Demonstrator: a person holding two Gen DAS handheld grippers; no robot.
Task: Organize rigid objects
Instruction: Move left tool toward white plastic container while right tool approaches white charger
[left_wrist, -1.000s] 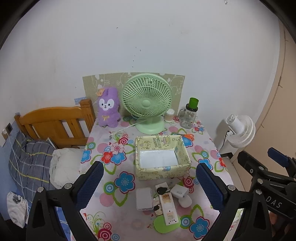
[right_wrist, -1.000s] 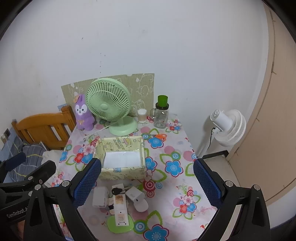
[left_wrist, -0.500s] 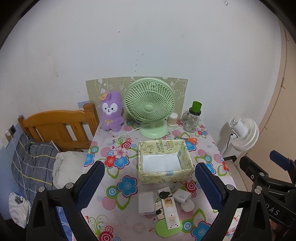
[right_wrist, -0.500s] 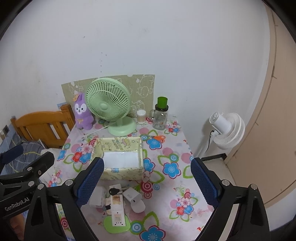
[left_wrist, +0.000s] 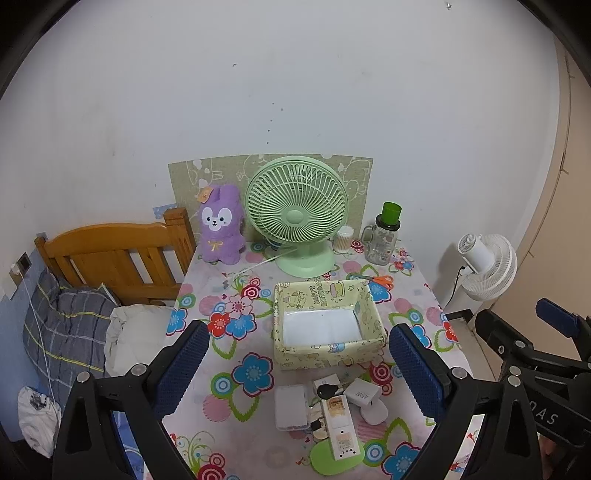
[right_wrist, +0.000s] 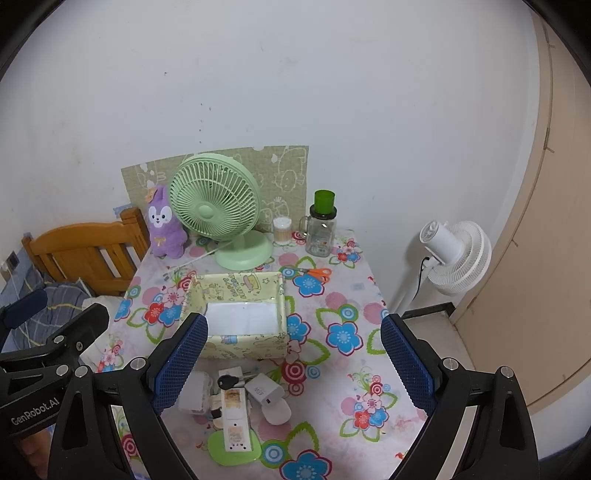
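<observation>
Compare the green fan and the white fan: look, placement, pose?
The green fan stands on the flowered table, while the white fan stands beyond the table's edge by the wall. The green fan's grille faces the camera; the white fan shows its motor housing, turned away. The green fan rests on a round base; the white fan's base is hidden. Both have round slatted grilles.

Small black item in pile unidentifiable
</observation>
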